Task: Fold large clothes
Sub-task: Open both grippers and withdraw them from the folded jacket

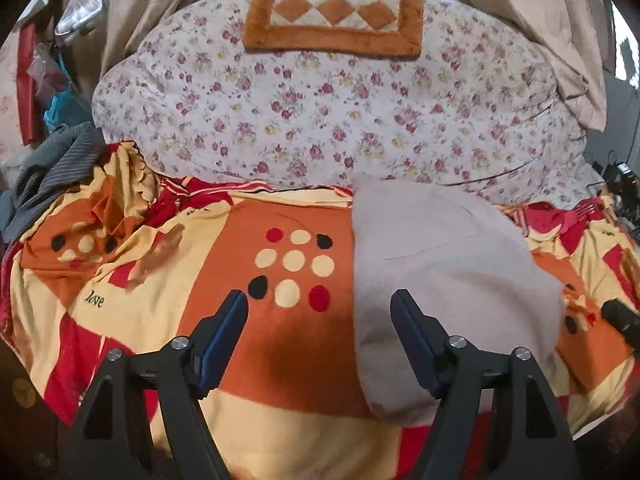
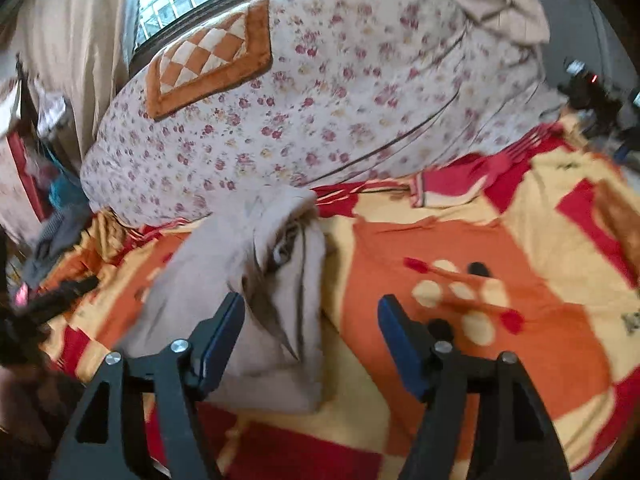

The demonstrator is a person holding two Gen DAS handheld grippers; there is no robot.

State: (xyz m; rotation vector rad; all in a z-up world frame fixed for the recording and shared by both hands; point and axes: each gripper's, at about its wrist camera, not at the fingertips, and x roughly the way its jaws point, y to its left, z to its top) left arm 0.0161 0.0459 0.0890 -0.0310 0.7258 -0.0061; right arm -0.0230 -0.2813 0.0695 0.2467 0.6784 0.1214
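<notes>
A pale beige garment point(image 1: 452, 280) lies folded into a long flat bundle on the orange, yellow and red bedspread point(image 1: 280, 360). My left gripper point(image 1: 320, 300) is open and empty, its right finger over the garment's left edge. In the right wrist view the same garment point(image 2: 248, 280) shows folded layers with darker creases. My right gripper point(image 2: 312, 306) is open and empty above the garment's right side, its left fingertip point(image 2: 234, 308) over the cloth. The other gripper point(image 2: 56, 292) shows dark at the left. The right gripper's tip point(image 1: 622, 318) shows at the right edge of the left wrist view.
A bulky floral duvet point(image 1: 340, 112) is piled at the back of the bed with an orange checkered mat point(image 1: 336, 16) on top. Grey striped clothes point(image 1: 52, 172) lie at the left. Beige curtains point(image 1: 132, 4) hang by the window. Dark equipment point(image 2: 592, 100) stands at the right.
</notes>
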